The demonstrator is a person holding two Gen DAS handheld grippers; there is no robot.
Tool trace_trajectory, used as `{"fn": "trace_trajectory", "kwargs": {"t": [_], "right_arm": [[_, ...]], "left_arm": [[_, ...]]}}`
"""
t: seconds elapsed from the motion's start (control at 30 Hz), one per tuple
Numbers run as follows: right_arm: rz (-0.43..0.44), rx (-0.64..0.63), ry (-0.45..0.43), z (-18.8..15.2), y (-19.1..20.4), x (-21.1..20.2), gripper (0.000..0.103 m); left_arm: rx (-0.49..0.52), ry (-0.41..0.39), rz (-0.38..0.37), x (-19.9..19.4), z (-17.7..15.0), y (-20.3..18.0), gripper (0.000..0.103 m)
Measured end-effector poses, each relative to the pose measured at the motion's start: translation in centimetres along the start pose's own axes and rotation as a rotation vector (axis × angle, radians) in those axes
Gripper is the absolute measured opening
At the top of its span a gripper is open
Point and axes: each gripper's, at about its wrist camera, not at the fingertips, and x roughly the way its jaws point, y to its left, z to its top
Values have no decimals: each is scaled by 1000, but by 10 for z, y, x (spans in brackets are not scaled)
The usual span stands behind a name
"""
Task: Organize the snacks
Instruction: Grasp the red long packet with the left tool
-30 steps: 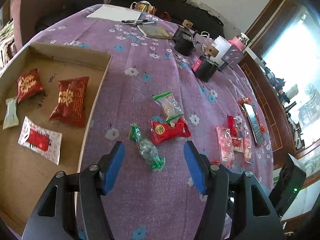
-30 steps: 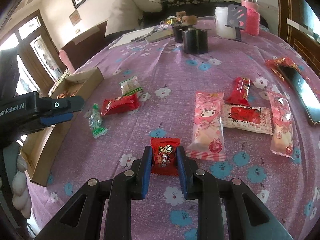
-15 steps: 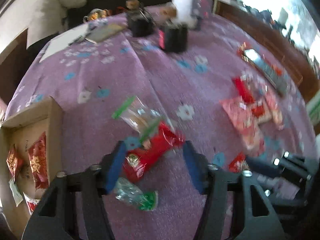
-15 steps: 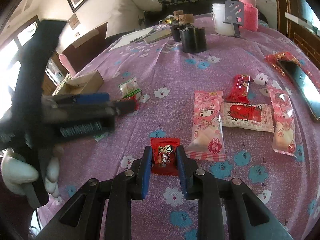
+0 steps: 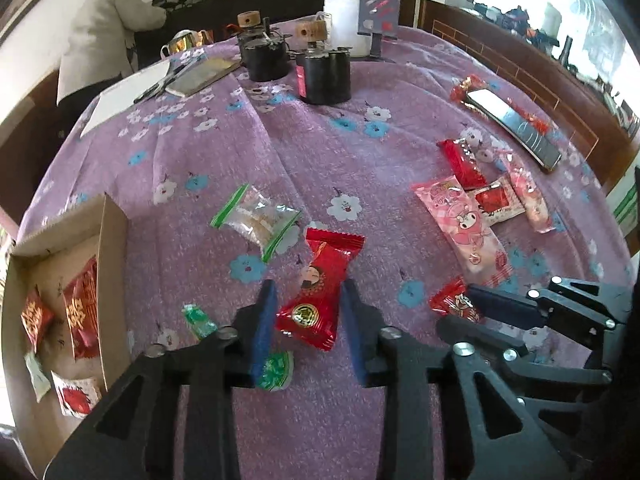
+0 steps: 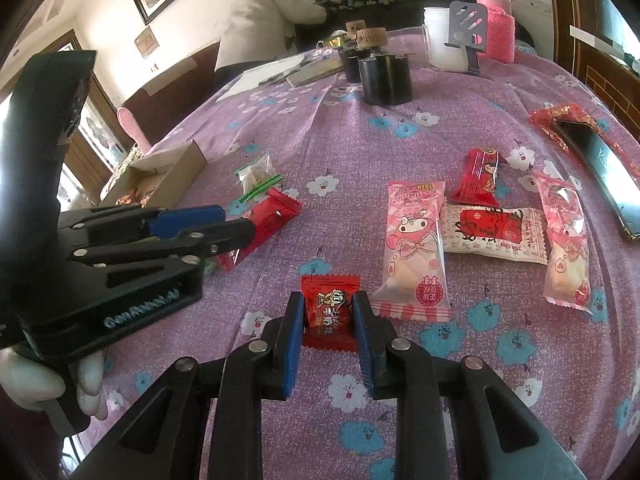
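Note:
A long red snack packet (image 5: 320, 280) lies on the purple flowered cloth, and my left gripper (image 5: 308, 320) is shut on its near end, both blue pads against its sides. The right wrist view shows the same gripper (image 6: 240, 230) low over that packet (image 6: 276, 212). My right gripper (image 6: 329, 320) is shut on a small red candy packet (image 6: 329, 308) resting on the cloth; its fingers (image 5: 500, 308) and the candy (image 5: 454, 304) also appear to the right in the left wrist view. An open cardboard box (image 5: 116, 264) at the left holds several red and white packets.
A clear green-edged bag (image 5: 256, 220) and a green candy (image 5: 276, 364) lie beside the left gripper. Pink, red and white packets (image 6: 416, 248) sit to the right, near a phone (image 6: 604, 172). Black jars (image 5: 324, 72) stand farther back. A person (image 6: 260, 20) stands beyond the table.
My left gripper swung right from above the green candy, rolled, and narrowed its jaws onto the red packet. The right gripper kept still with its candy.

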Motion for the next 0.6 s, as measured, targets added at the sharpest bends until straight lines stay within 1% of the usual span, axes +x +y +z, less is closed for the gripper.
{"fn": "trace_trajectory", "kwargs": {"t": [0.03,0.07,0.13,0.2,0.23,0.27,0.3,0.37,0.47,0.6], "right_arm": [[-1,-1,0,0,0,0,25],[-1,-1,0,0,0,0,25],[-1,0,0,0,0,0,25],[-5,-3,1,0,0,0,25],[-6,-4,1,0,0,0,25],[-7,-6,1,0,0,1,25],[-8,-6,1,0,0,0,25],[-7,-5,1,0,0,0,25],[-11,-10,-1,0,0,0,25],[-3,-16,-3,0,1,0,25]], "left_arm": [[14,1,4,2,0,-3,48],[27,0,14,4,1,-6,51],[52,1,29,8,3,-12,51],[54,2,14,13,5,-14,51],[50,13,-2,15,6,-15,45],[46,20,-11,17,5,-15,26],[40,16,-30,16,5,-15,21],[20,13,-24,14,4,-15,19],[-28,-16,-34,3,4,-10,19],[-94,-61,-74,-21,0,0,19]]}}
